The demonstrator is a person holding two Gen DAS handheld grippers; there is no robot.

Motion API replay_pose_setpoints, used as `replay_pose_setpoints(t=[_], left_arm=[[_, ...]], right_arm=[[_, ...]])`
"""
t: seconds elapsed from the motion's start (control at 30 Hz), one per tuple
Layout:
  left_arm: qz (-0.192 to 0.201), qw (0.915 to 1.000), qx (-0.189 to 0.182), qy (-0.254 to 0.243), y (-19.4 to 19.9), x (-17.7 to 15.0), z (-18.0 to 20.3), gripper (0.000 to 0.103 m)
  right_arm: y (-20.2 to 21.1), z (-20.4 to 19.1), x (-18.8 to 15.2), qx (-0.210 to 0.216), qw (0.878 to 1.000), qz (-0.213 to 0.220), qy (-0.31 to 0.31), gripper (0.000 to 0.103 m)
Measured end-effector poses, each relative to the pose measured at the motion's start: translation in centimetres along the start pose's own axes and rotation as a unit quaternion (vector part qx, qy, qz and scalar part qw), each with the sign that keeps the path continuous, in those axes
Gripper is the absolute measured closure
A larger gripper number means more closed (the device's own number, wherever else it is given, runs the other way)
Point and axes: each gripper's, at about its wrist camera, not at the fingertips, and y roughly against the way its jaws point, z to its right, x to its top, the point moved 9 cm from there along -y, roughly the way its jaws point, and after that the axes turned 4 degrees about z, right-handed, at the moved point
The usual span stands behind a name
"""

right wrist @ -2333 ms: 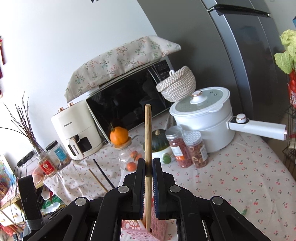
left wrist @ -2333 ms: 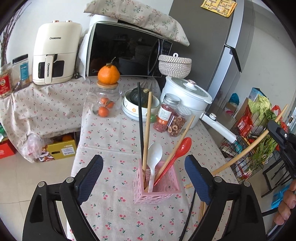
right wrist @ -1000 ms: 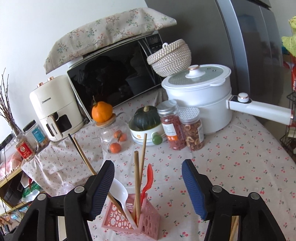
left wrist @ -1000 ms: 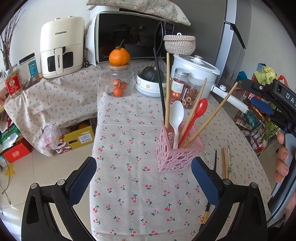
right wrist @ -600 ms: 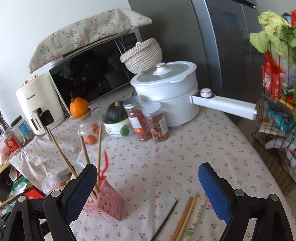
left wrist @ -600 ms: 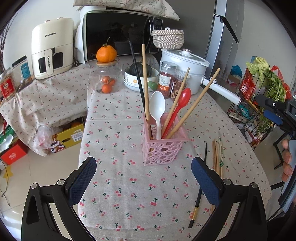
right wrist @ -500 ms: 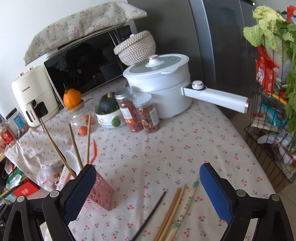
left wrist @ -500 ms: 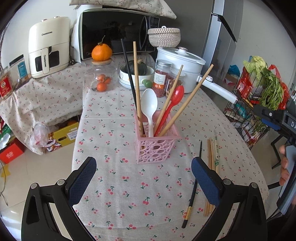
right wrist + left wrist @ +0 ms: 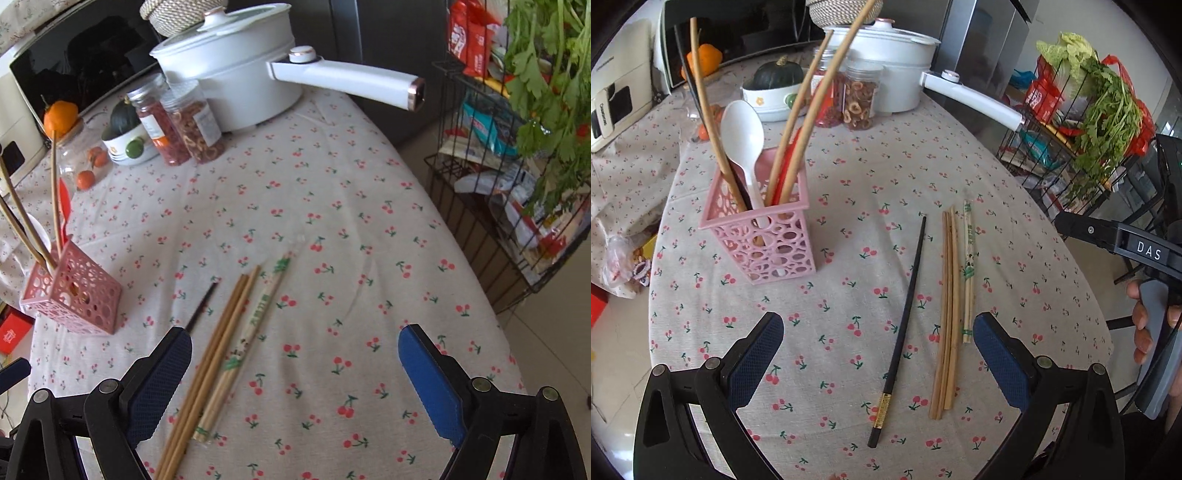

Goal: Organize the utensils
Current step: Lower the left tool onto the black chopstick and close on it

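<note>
Pink plastic holder [image 9: 764,225] already about half stocked: white spoon [image 9: 744,136], red spoon [image 9: 785,166], a few bamboo chopsticks [image 9: 812,96] and a dark one standing inside, all leaning against the rim. Sitting toward the left part of the desk [image 9: 849,424], upright.

Still loose on the cherry-print cloth: one black chopstick [image 9: 901,332], a bundle of plain bamboo chopsticks [image 9: 947,310] just beside it, and a paper-wrapped pair [image 9: 967,273] touching that bundle on the far side. All lying flat, roughly parallel, well apart from the holder.

Left gripper [image 9: 879,354] hanging over the black chopstick and the bundle, fingers spread wide, gripping nothing. Right gripper [image 9: 295,365] also spread wide and empty, bamboo bundle [image 9: 210,354] close to its left finger.

So probably past halfway. Left to do, by the look of it: grab each loose stick or bundle and drop it in the holder.
</note>
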Motion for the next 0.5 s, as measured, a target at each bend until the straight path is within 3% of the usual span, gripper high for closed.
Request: replay_pose_setpoints(t=[0.13, 0.3, 0.37, 0.5], left_arm=[[0.000, 0.9994, 0.030, -0.014, -2.0, 0.7, 1.0, 0.000], [-0.011, 0.9995, 0.018, -0.022, -5.1, 1.4, 2.3, 0.004], [-0.021, 0.9993, 0.012, -0.027, -6.4, 1.6, 3.1, 0.024], [-0.047, 0.9987, 0.003, -0.022, -9.2, 2.2, 4.4, 0.049]], right_arm=[[-0.5, 1.6, -0.4, 0.000, 1.000, -0.016, -0.009, 0.009], [-1.2, 2.9, -0.4, -0.001, 0.999, -0.028, -0.017, 0.009], [-1.6, 3.2, -0.3, -0.002, 0.999, -0.031, -0.017, 0.009], [-2.3, 3.3, -0.3, -0.002, 0.999, -0.039, -0.009, 0.009]])
